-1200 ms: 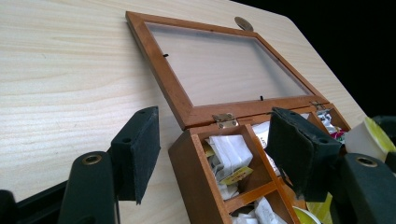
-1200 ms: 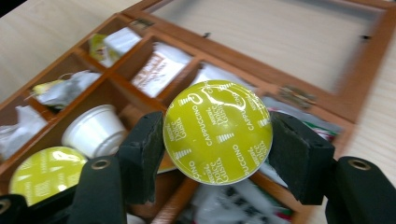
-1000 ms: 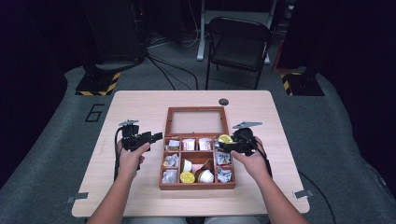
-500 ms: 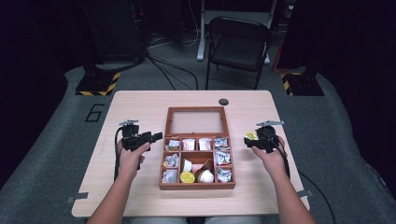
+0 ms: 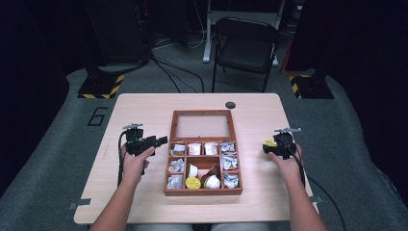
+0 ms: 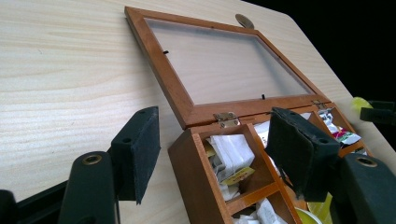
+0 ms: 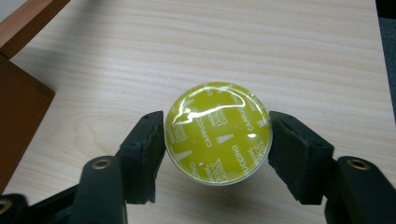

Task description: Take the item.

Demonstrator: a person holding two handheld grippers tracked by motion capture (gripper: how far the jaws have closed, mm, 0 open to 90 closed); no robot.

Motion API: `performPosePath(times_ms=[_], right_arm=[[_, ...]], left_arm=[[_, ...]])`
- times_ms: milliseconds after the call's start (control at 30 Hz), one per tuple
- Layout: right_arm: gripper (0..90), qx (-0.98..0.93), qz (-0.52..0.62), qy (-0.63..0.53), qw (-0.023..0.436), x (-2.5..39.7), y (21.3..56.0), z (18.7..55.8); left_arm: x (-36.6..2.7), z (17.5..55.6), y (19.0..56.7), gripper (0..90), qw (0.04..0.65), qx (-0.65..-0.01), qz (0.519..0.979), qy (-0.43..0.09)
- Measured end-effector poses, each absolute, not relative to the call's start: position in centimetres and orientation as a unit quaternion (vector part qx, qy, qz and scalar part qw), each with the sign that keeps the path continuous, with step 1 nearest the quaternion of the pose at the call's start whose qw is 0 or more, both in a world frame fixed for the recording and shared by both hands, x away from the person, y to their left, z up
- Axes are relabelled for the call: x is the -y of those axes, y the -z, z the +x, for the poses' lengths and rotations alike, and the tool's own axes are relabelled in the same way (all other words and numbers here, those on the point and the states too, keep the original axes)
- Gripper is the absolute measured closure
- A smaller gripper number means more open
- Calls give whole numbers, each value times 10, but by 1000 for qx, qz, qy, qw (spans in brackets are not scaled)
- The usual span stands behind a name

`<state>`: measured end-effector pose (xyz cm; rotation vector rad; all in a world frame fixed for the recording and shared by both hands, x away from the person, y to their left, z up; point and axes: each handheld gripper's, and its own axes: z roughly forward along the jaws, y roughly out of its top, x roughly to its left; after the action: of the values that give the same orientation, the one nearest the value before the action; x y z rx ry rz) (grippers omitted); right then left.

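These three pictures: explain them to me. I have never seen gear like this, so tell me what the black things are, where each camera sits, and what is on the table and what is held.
No robot here: a person holds a two-jaw hand tool in each hand. The high view looks down on the table from above the person. The left gripper is at its left, the right gripper at its right. The other two cameras ride on the grippers and look along their black jaws. On the table lies a wooden box with its glass lid folded back; its compartments hold sachets and capsules. The left gripper is open, pointing at the box. The right gripper clamps a yellow-green capsule over bare table beside the box.
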<state>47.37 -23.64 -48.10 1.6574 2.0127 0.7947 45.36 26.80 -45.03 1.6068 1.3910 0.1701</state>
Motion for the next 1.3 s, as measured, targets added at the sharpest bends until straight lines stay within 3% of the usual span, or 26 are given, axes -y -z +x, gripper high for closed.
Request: performPosePath(times_ms=[33,700,1000,1300], right_arm=[[479,-719,597,-285,212,237,482,473],[414,-699,621,-289,206,249,485,474],[471,-684,633,-303,201,260,488,477],[471,-680,632,-310,207,259,485,475]], left_arm=[[-268,454,450,345,483,-570,662,-70],[-268,454,451,345,483,-569,662,-70],[-268,454,451,345,482,-568,663,-69],[-269,454,450,346,484,-568,662,-70]])
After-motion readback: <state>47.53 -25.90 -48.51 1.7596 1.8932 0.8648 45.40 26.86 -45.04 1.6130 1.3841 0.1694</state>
